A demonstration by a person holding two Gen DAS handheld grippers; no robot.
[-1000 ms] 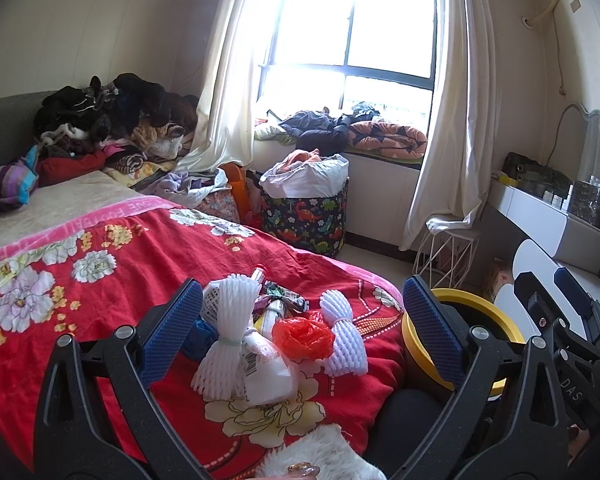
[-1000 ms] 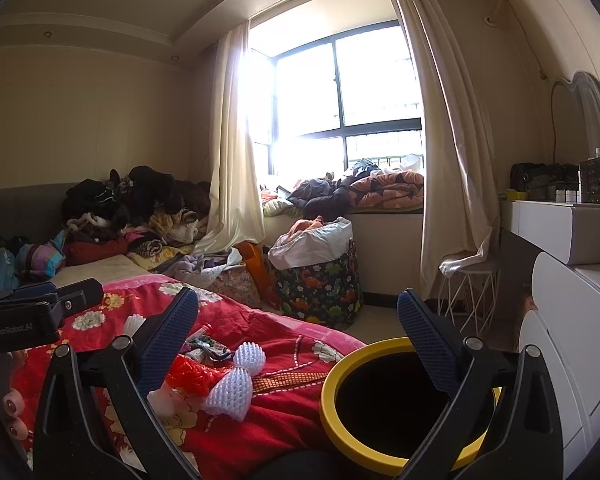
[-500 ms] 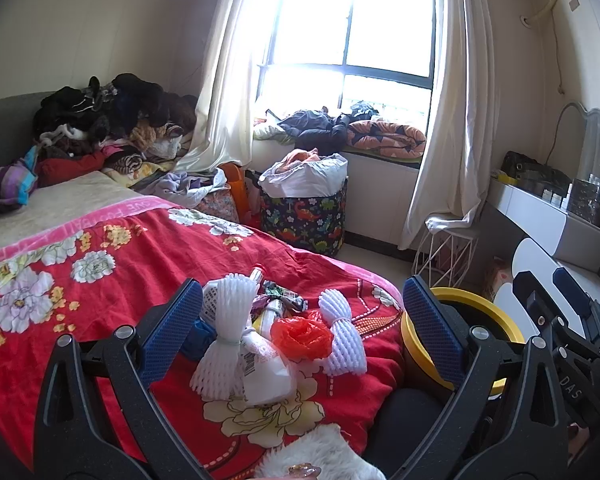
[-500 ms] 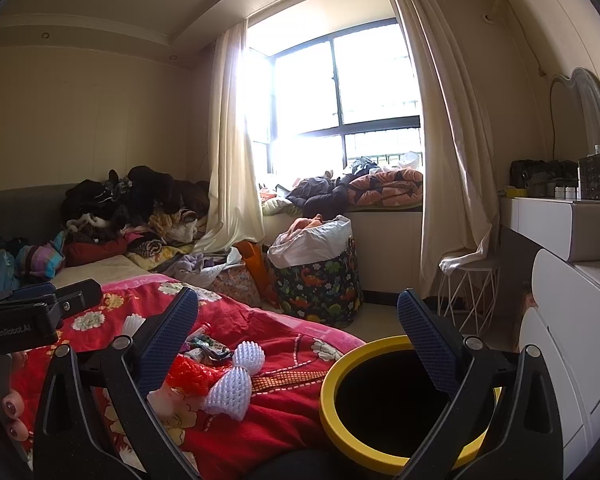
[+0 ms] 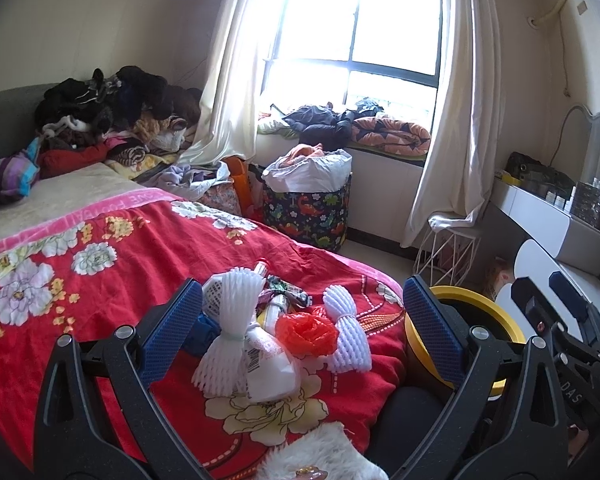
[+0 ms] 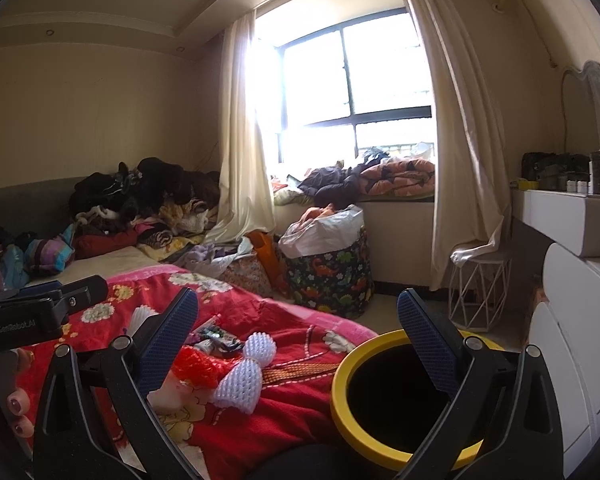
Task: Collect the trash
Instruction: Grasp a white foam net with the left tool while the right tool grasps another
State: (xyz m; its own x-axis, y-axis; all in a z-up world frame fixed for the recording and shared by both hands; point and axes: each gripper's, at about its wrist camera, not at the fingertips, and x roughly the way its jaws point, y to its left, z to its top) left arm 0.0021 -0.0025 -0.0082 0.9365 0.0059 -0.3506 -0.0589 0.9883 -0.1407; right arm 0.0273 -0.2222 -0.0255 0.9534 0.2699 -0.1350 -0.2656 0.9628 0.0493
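A heap of trash lies on the red flowered blanket [image 5: 112, 280] near the foot corner of the bed, on the side by the bin. The left gripper [image 5: 300, 320] hangs over it, jaws spread wide and holding nothing; the pile sits right between its two blue pads. In that pile a long white foam fruit net [image 5: 226, 340] leans toward the left pad, a crumpled orange-red net [image 5: 306, 332] lies in the middle, and a shorter white foam net [image 5: 346, 334] rests beside it toward the right pad. A clear plastic bag with a barcode label [image 5: 266, 364] lies under them, nearest the gripper, and small wrappers [image 5: 286, 290] sit behind.

The right gripper [image 6: 298, 350] is also spread wide and empty. Its right pad hangs over the black bin with the yellow rim [image 6: 342, 364], which stands on the floor just beside the bed's edge; the trash pile lies toward its left pad.
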